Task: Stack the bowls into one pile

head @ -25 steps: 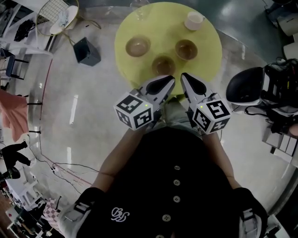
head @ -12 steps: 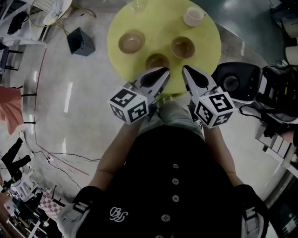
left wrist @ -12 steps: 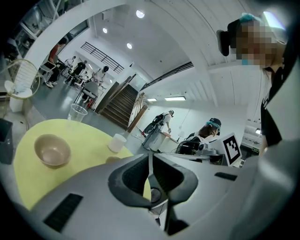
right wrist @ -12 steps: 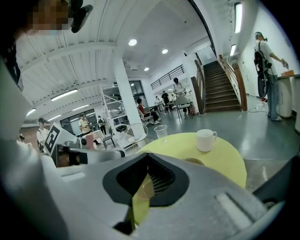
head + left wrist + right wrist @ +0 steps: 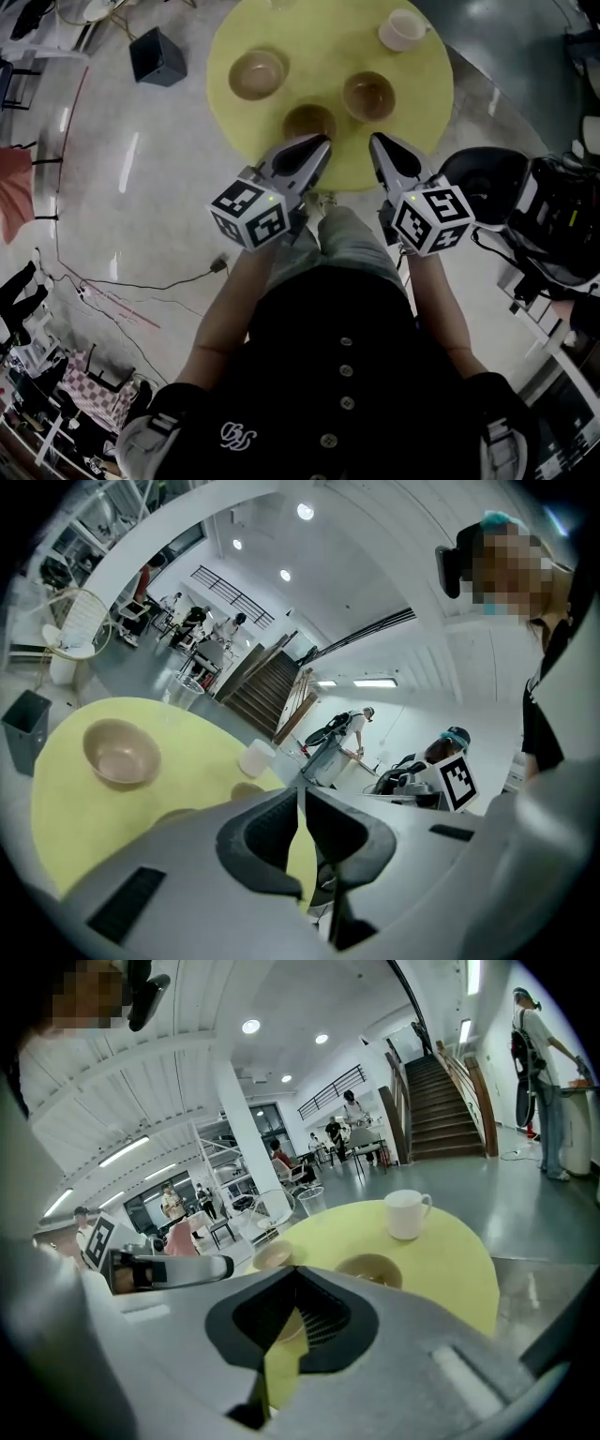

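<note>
Left tongs (image 5: 322, 142) and right tongs (image 5: 377, 141), closed and empty, have neared the bowls (image 5: 309, 121) ahead.

Glossy grey floor (image 5: 141, 187) carrying light reflections, round yellow table (image 5: 319, 37) standing on it, small black box (image 5: 157, 54) on the floor near the table, thin cables (image 5: 169, 281) trailing across the floor, white ceiling with recessed round lights (image 5: 250, 1027), white column (image 5: 239, 1124), dark staircase (image 5: 441, 1101) with railing beyond
</note>
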The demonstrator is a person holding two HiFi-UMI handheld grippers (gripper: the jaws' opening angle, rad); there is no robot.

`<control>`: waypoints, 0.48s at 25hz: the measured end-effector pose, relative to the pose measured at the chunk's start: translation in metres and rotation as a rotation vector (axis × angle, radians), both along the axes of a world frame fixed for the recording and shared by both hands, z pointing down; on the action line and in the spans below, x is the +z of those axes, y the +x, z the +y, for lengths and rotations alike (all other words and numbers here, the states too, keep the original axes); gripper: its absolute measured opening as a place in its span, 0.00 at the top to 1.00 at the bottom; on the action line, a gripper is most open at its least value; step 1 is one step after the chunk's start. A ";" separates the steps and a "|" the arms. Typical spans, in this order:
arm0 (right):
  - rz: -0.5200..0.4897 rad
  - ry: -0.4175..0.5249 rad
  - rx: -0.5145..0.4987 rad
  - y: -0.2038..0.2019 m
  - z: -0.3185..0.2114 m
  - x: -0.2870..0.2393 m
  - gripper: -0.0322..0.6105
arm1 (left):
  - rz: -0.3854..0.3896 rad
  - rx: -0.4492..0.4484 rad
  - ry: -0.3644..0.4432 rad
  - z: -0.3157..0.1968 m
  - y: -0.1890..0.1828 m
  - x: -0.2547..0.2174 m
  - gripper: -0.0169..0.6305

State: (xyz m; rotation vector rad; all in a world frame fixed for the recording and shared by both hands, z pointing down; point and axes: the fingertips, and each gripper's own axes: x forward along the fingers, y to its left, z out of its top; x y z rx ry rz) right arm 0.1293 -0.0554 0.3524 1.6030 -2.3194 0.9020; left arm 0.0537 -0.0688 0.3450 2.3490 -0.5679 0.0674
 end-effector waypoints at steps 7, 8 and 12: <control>-0.019 -0.042 0.018 0.022 -0.031 0.021 0.95 | 0.010 -0.035 -0.029 -0.021 0.000 0.017 0.92; -0.021 -0.048 0.020 0.025 -0.035 0.023 0.95 | 0.012 -0.043 -0.030 -0.024 0.000 0.019 0.92; 0.003 -0.064 0.026 0.032 -0.049 0.036 0.95 | 0.018 -0.066 -0.043 -0.039 0.003 0.024 0.92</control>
